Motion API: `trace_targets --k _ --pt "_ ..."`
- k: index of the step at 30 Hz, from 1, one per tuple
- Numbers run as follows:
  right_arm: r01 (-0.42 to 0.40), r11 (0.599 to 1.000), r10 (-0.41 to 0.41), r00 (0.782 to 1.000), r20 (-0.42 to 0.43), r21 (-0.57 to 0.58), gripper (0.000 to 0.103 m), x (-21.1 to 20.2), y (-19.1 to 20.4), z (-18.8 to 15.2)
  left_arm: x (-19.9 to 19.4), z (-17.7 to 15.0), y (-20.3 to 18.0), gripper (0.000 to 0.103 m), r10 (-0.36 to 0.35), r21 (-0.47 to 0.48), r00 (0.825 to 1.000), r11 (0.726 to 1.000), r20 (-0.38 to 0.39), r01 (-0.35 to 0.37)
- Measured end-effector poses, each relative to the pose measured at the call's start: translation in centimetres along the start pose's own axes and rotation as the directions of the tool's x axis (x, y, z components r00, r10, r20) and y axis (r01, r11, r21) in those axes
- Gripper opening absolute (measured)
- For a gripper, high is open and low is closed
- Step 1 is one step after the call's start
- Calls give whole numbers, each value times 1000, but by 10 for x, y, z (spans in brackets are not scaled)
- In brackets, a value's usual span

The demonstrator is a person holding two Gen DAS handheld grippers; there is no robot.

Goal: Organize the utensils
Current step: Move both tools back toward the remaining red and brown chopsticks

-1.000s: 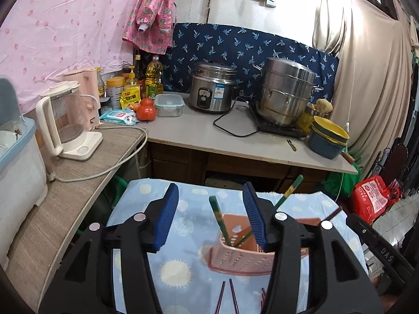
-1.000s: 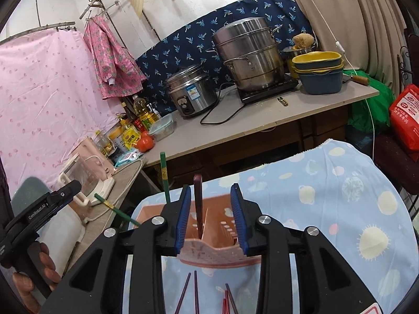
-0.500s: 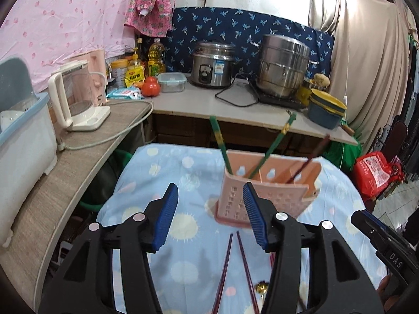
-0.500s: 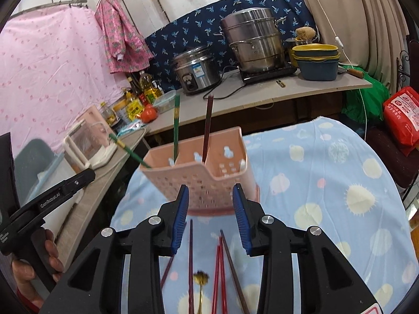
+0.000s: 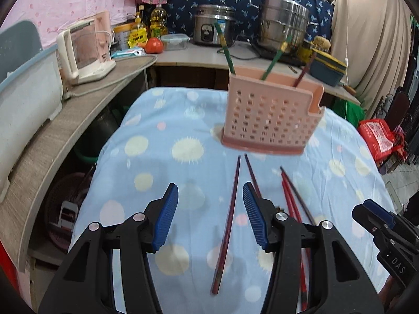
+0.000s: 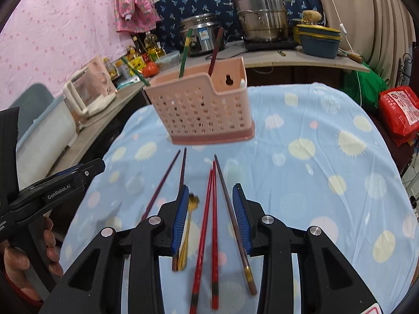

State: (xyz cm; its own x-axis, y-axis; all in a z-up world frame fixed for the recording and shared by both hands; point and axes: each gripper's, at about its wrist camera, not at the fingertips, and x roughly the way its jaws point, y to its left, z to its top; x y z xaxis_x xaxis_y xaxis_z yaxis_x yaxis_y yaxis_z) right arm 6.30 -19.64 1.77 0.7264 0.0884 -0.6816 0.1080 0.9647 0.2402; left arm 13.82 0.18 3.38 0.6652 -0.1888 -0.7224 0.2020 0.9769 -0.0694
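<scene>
A pink perforated holder [image 5: 272, 120] [image 6: 204, 110] stands upright on the blue spotted cloth [image 5: 162, 157]; two green chopsticks [image 5: 225, 49] and a dark red one lean in it. Loose chopsticks lie in front of it. My left gripper [image 5: 209, 191] hangs open over a maroon chopstick [image 5: 230, 217], its pads apart from it. My right gripper [image 6: 210, 191] is open above a red chopstick pair [image 6: 212, 222], which lies between its fingers on the cloth. A brown chopstick [image 6: 233, 222] and a small gold utensil [image 6: 187, 225] lie beside the pair, and two purple chopsticks [image 6: 165, 183] further left.
Behind the table runs a counter with a kettle [image 5: 83, 52], a rice cooker [image 5: 209, 28], a steel pot [image 5: 285, 21] and stacked bowls [image 6: 319, 41]. A white bin [image 5: 23, 104] sits left, a red bag [image 6: 400, 112] right. A hand [image 6: 15, 261] holds the left gripper.
Both grippers have dropped and drawn back from the holder, which now sits higher in both views. The loose chopsticks on the cloth have come between the fingers.
</scene>
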Motion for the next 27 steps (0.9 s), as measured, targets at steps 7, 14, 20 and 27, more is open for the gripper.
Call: trace_targets --k 7,14,20,27 --pt "29 1000 -29 999 -46 -10 34 -5 -6 -35 -1 -39 -2 49 2 16 998 1000 -62 -1" --pt "45 999 -47 992 -115 -16 34 -1 -11 -71 2 -74 -7 49 6 38 993 999 -115 -1" --pt "53 998 -55 989 -141 -14 34 1 -14 -86 6 -88 -7 49 22 45 991 999 -135 -16" --pt "60 998 -60 988 -144 -9 34 4 -16 -85 10 -91 -8 49 36 56 989 998 -145 -29"
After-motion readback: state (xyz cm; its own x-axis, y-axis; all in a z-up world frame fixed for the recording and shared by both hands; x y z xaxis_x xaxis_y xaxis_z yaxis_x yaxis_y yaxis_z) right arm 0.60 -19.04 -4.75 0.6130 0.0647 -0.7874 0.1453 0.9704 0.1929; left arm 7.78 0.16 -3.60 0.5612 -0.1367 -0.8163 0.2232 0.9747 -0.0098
